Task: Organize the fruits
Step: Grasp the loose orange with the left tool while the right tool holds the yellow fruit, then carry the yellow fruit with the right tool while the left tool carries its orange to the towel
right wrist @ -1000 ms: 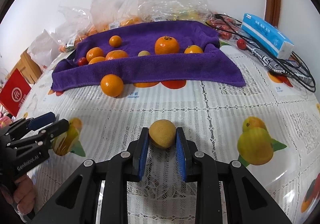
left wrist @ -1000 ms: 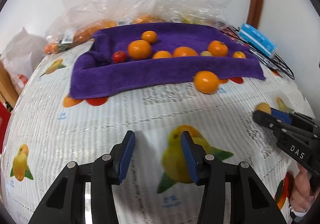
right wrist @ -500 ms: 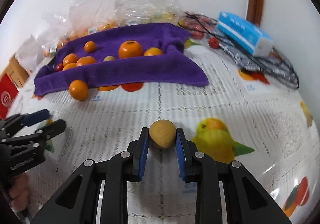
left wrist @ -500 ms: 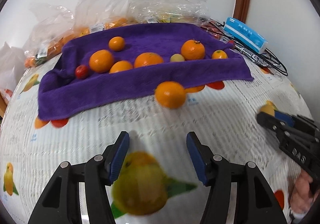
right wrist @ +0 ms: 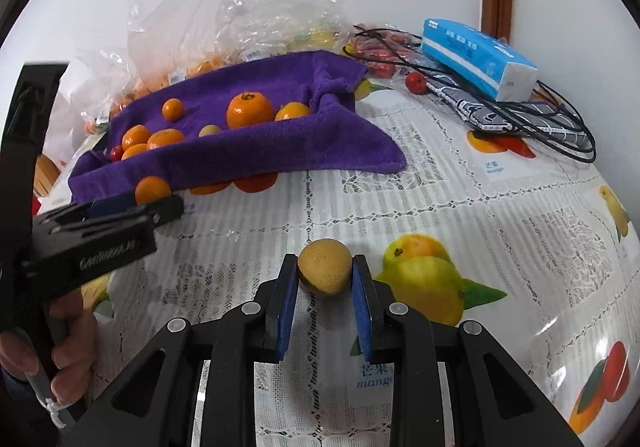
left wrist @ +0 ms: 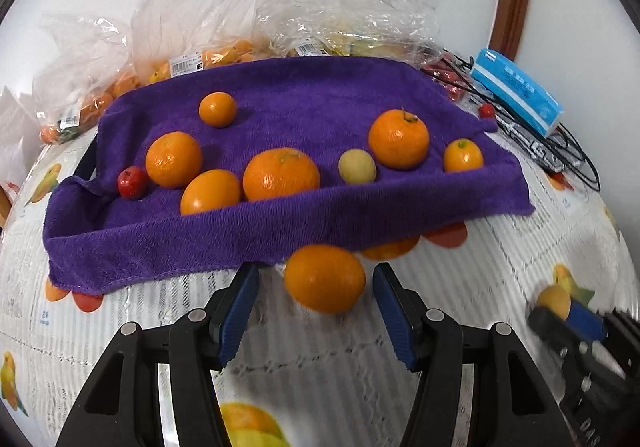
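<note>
Orange and smooth-skinned, the loose orange [left wrist: 324,278] sits low in the middle of your left wrist view, on the tablecloth [left wrist: 312,379] just in front of the purple towel [left wrist: 280,223]. Your left gripper [left wrist: 316,311] is spread wide around it, a blue pad on each side, neither visibly touching the peel. In the lower middle of your right wrist view, your right gripper [right wrist: 325,287] pinches a dull tan, rough-skinned round fruit [right wrist: 324,272] between its pads, over the tablecloth's fruit print.

On the towel, in the upper half of the left view, you have six orange fruits, one pale yellow fruit [left wrist: 357,166] and one small red fruit [left wrist: 132,182]. Behind the towel, along the upper edge, lie crumpled clear bags [left wrist: 248,11] with more fruit inside. At the upper right, one blue tissue pack [left wrist: 516,91] rests on black cables [left wrist: 560,151].
</note>
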Motion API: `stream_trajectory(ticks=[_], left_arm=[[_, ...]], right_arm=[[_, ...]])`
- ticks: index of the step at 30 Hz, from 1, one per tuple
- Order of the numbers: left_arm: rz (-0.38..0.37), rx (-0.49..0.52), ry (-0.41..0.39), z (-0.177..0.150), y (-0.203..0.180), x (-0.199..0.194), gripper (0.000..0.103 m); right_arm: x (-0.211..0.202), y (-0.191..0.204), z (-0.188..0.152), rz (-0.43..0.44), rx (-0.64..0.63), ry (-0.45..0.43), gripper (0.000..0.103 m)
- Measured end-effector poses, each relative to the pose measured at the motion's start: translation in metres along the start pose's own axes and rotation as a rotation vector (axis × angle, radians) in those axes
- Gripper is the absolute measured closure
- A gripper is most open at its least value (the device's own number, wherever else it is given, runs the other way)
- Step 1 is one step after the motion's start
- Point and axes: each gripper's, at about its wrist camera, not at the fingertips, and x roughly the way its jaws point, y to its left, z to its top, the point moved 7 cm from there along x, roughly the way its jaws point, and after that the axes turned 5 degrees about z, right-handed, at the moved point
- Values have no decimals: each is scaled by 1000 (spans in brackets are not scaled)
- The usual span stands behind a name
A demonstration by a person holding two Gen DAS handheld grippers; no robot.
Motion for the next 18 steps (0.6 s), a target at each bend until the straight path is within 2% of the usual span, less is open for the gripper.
stream_trajectory(ticks=[2, 6, 7, 11, 18], left_arm=[[10, 2, 2, 0, -1, 1, 47], [-13, -3, -7, 0, -1, -1, 66], [-21, -6, -8, -1, 1, -2, 67], [-52, -5, -10, -11, 10, -11, 68], [-20, -18, -11, -40, 52, -34, 68]], right_arm=[[1, 2, 0, 2, -9, 2, 77], [1, 3, -1, 9, -11, 5, 77], [1, 3, -1, 10, -10, 4, 77], [2, 3, -1, 19, -15, 7, 77], [1, 3, 0, 28, -19, 5, 77]])
